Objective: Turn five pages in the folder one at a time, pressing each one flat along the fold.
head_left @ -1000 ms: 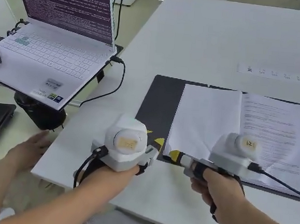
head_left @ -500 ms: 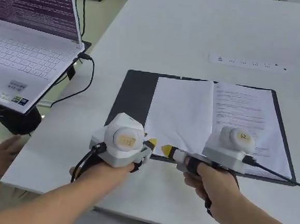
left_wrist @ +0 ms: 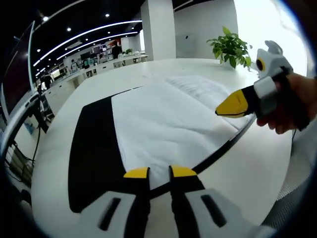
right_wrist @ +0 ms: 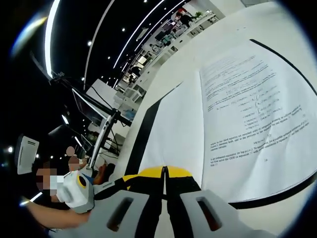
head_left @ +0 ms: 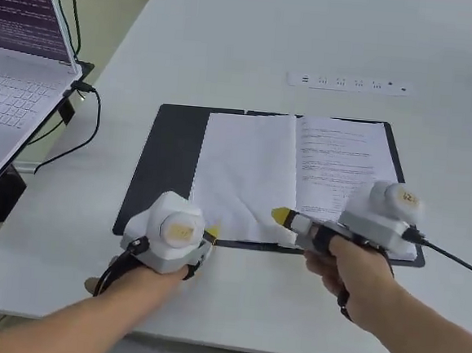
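Spreading across a bright open-plan room with ceiling light strips, the white workbench (head_left: 256, 31) carries the black folder (head_left: 168, 159) lying open at its middle, a laptop (head_left: 14, 85) at 10 o'clock and a socket row (head_left: 345, 83) at 12 o'clock. Inside the folder, a blank page (head_left: 241, 169) lies at 9 o'clock of the fold and a printed page (head_left: 339, 164) at 3 o'clock, with print too small to read. The left gripper (head_left: 211, 238), at the folder's 7 o'clock edge, has its tongs narrowly apart and empty, while the right gripper (head_left: 280, 217), near 6 o'clock, has its tongs together on nothing.
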Action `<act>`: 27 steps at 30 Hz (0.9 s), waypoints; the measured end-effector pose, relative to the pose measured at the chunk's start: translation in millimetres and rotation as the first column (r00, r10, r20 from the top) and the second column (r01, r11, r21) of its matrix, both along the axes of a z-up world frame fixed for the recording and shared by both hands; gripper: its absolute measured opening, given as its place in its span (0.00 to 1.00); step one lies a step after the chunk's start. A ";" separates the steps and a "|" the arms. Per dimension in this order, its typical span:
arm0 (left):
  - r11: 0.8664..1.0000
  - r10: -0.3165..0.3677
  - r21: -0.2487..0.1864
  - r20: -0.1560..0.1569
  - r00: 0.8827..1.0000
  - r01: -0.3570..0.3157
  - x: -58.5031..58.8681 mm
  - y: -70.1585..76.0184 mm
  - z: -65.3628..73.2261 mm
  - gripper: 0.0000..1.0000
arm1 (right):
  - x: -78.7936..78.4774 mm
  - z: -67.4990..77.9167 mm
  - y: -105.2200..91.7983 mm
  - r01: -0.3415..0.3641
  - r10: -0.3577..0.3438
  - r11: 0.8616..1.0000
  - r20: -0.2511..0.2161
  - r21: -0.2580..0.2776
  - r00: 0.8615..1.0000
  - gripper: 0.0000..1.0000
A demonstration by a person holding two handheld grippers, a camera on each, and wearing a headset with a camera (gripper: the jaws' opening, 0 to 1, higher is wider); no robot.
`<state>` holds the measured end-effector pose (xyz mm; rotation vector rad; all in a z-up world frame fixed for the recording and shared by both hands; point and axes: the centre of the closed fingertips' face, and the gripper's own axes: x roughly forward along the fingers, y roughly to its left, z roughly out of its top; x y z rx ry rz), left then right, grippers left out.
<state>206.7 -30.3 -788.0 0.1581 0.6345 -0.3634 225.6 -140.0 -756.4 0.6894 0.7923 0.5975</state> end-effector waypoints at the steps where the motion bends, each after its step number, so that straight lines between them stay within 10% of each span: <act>1: 1.000 0.000 0.005 0.009 1.000 0.000 -1.1 -0.2 0.1 0.13 | 2.1 -0.2 -2.3 0.002 -0.002 1.000 -0.003 0.003 1.000 0.00; 16: 1.000 0.011 -0.019 0.070 0.997 -0.009 -1.0 0.3 1.0 0.14 | 50.3 2.7 -19.3 0.055 -0.043 0.993 -0.111 0.102 0.993 0.00; 27: 1.000 0.017 -0.028 0.075 0.997 -0.015 0.9 0.5 0.2 0.14 | 81.5 -16.4 -12.6 0.111 -0.060 0.978 -0.271 0.176 0.961 0.00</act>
